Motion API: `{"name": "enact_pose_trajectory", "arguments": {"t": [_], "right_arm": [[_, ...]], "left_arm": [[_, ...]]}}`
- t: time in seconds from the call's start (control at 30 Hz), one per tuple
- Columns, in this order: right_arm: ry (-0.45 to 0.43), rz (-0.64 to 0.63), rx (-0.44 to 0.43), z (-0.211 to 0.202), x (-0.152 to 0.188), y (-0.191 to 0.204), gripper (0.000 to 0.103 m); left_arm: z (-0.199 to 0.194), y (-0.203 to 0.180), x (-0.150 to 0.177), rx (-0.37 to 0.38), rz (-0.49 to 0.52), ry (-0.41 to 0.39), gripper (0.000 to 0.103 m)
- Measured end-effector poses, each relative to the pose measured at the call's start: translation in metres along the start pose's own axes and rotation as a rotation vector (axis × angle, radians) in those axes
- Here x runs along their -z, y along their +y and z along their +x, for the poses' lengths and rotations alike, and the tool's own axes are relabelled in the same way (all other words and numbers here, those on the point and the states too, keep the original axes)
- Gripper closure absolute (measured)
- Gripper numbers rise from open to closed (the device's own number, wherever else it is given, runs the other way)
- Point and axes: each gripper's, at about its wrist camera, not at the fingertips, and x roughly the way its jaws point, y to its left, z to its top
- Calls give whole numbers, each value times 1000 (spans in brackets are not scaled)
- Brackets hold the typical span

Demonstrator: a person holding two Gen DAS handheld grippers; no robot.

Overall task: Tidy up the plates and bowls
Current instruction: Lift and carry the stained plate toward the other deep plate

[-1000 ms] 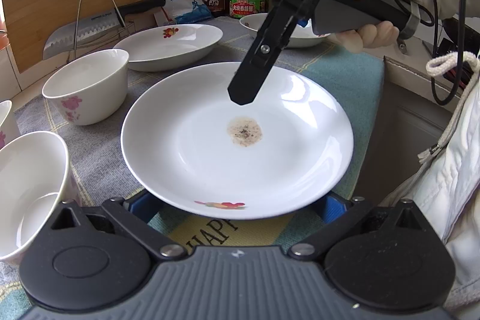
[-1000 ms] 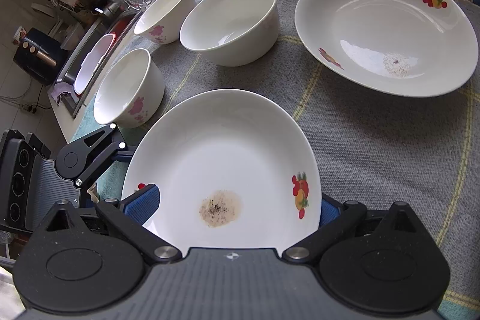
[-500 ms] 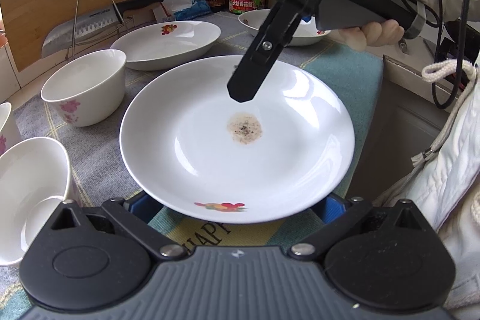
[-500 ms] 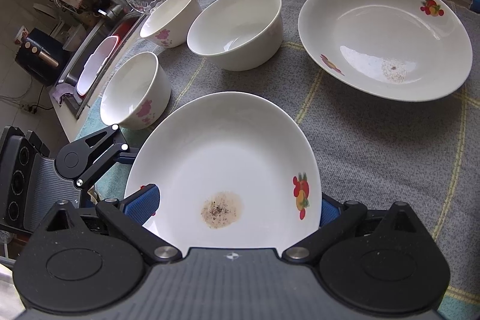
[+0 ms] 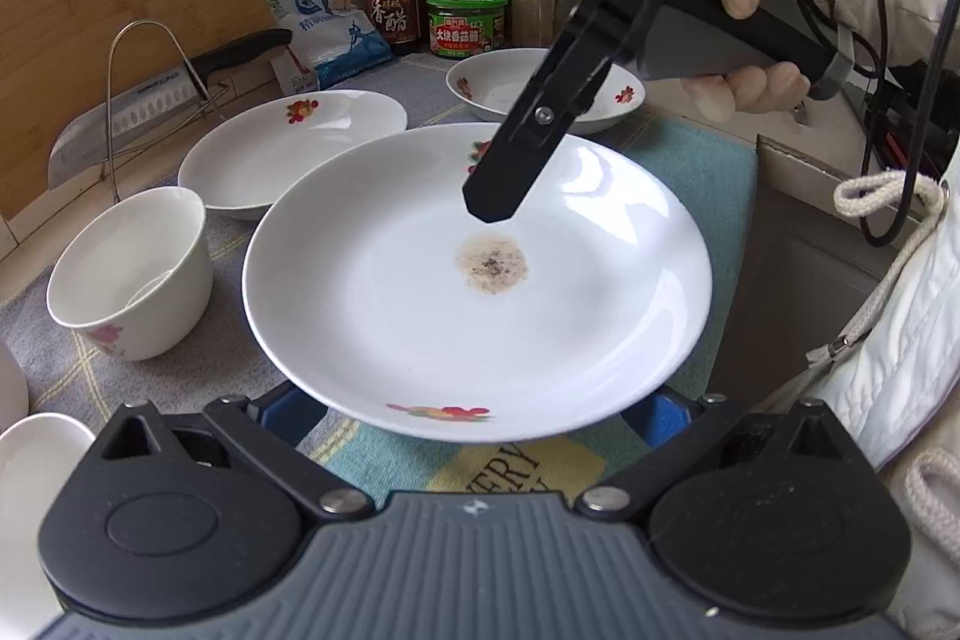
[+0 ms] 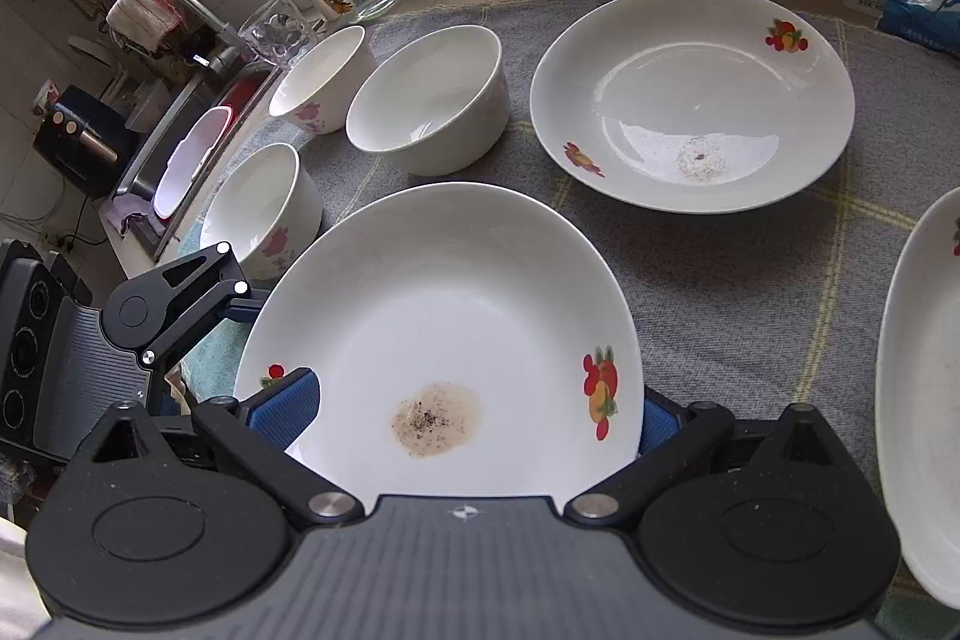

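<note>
The bench point(image 6: 750, 280) is covered by a grey checked cloth and carries all the crockery. The largest task item, the stained plate point(image 5: 480, 292), is raised off the cloth between the two grippers. The left gripper point(image 5: 474, 409) has its blue fingers point(image 5: 663, 412) spread on either side of the near rim; whether they press on the rim cannot be told. The right gripper point(image 6: 474, 415) straddles the opposite rim the same way, its blue fingers point(image 6: 285, 409) set wide apart, contact likewise unclear. A second soiled plate point(image 6: 690, 100) rests on the cloth beyond, apparently the stacking target, and a third plate point(image 6: 918, 400) lies at the right edge. Three bowls stand at the left: the large bowl point(image 6: 429, 100), the far bowl point(image 6: 318, 79) and the near bowl point(image 6: 261, 211).

Risks, as a judgement:
- The glazed rim may slide between the fingers if either gripper tilts or draws away, dropping the plate.
- A low carry may knock the large bowl, which stands near the path.
- The residue point(image 6: 435, 418) may smear between stacked plates.
</note>
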Motion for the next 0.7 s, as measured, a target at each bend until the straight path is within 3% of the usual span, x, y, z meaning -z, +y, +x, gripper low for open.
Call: {"name": "enact_pose_trajectory", "arguments": {"t": [0.1, 0.7], "right_arm": [[-25, 12, 10, -14, 2, -12, 0], [-141, 92, 102, -86, 15, -100, 0]], "left_arm": [[11, 7, -14, 14, 9, -7, 1], [86, -39, -100, 87, 88, -35, 1]]}}
